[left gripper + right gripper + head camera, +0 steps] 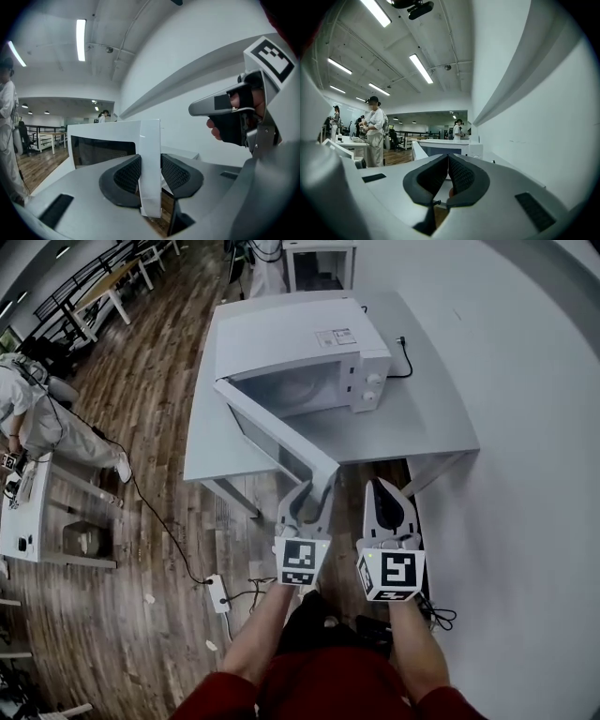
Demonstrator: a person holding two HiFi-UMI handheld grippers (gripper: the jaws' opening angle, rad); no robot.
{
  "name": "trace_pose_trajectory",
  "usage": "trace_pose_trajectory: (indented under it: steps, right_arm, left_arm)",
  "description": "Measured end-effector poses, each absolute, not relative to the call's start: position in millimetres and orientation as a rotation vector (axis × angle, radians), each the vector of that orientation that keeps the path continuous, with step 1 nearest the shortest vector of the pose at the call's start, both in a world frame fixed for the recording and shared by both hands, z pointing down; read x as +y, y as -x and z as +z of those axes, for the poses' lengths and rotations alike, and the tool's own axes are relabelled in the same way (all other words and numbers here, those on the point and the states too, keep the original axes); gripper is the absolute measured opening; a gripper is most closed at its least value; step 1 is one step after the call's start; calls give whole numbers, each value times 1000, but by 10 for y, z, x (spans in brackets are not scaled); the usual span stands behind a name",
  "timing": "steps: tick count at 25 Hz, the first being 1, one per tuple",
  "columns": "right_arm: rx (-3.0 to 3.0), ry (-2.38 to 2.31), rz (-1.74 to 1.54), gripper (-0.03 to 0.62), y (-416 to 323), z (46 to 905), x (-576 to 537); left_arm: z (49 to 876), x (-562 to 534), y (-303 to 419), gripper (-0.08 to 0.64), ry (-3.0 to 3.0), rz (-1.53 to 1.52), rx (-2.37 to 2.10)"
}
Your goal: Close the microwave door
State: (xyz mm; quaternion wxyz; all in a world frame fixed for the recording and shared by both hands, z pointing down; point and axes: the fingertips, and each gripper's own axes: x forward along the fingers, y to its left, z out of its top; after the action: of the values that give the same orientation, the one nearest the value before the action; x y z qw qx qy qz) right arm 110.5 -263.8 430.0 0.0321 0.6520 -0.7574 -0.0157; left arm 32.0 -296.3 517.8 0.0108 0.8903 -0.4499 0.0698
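The white microwave (300,343) stands on a grey table (412,418), and its door (272,432) is swung wide open toward me. My left gripper (312,491) is at the door's free end. In the left gripper view the door's white edge (150,159) stands upright between both dark pads (124,176), which press on it from either side. The right gripper (384,488) hovers just right of the door end, off the table's front edge, shut with nothing in it (448,171). From the right gripper view the microwave (445,147) shows straight ahead.
A white wall (525,381) runs close along the right. The microwave's black cable (405,357) lies on the table behind it. A power strip (218,592) and cords lie on the wooden floor. A person (37,418) stands by a white desk (28,512) far left.
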Motion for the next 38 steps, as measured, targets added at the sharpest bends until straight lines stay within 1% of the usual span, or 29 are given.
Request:
trace_pose_trajectory:
  steps: [11, 15, 31, 38]
  right_arm:
    - [-2281, -2109, -150, 28, -1518, 4422, -2919]
    - [-2314, -2104, -120, 28, -1702, 4433, -3048]
    - [-2515, -1864, -65, 28, -2343, 4478, -3850]
    - [-2575, -1771, -67, 28, -2426, 4472, -4059]
  left_arm:
    - [5177, -3327, -746, 149, -2750, 163, -1438]
    - [5142, -3427, -853, 147, -2717, 154, -1493]
    - [5139, -4027, -1275, 146, -2552, 129, -1746]
    - [5142, -4267, -1391, 146, -2486, 126, -1825]
